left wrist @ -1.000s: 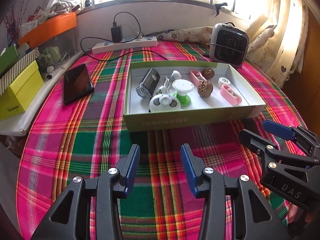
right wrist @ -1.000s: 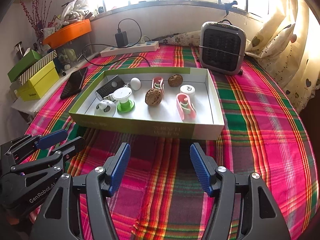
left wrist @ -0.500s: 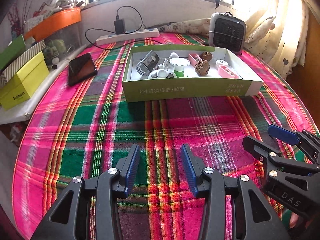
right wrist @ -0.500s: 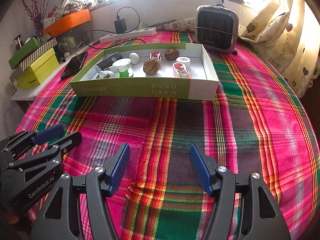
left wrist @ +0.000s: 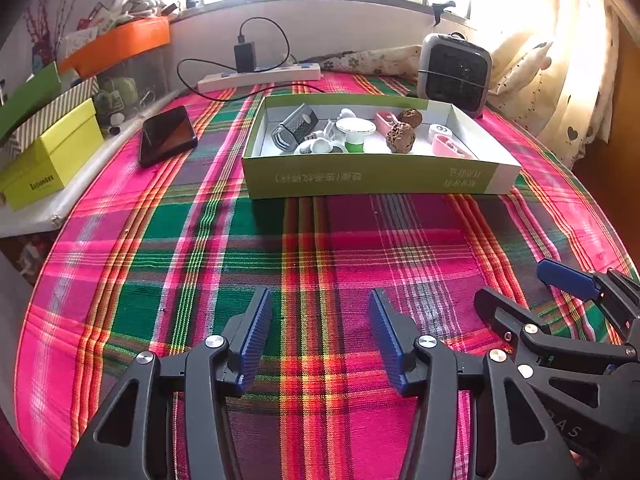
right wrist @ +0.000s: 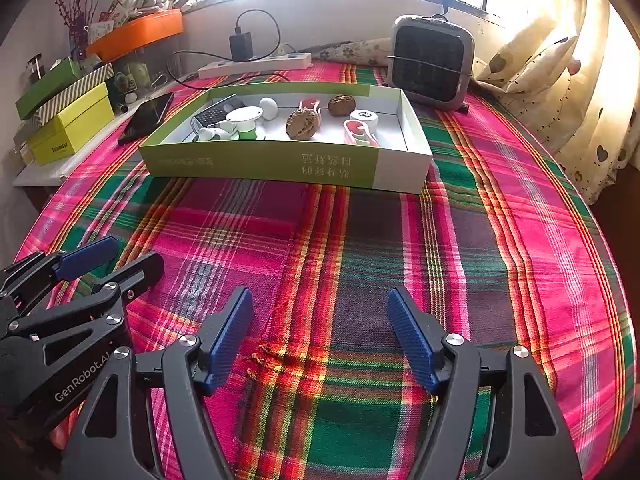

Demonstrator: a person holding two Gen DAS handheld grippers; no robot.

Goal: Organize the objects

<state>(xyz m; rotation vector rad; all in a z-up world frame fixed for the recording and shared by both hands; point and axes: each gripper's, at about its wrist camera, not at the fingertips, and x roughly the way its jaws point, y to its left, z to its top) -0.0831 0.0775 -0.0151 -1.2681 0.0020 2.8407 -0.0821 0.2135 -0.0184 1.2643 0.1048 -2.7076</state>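
A shallow green and white box (left wrist: 360, 178) (right wrist: 260, 160) sits on the plaid tablecloth at the far middle. Inside lie two walnuts (left wrist: 400, 138) (right wrist: 303, 125), pink clips (left wrist: 450, 147) (right wrist: 358, 132), a white and green spool (left wrist: 355, 132) (right wrist: 245, 120), a dark grated object (left wrist: 294, 128) and small white pieces. My left gripper (left wrist: 319, 294) (right wrist: 124, 258) hangs over bare cloth well short of the box, its jaws opening with nothing between them. Beside it, my right gripper (right wrist: 320, 294) (left wrist: 520, 286) is likewise opening and empty.
A black phone (left wrist: 166, 134) lies left of the box. A small heater (right wrist: 430, 64) stands behind the box's right end, a power strip (left wrist: 260, 76) with a charger at the back. Yellow and green boxes (left wrist: 50, 152) and an orange tray (left wrist: 116, 46) fill the left ledge. Curtains hang on the right.
Both grippers have drawn back from the box toward the table's near side, so the box looks farther away. Both pairs of jaws stand wider apart than before.
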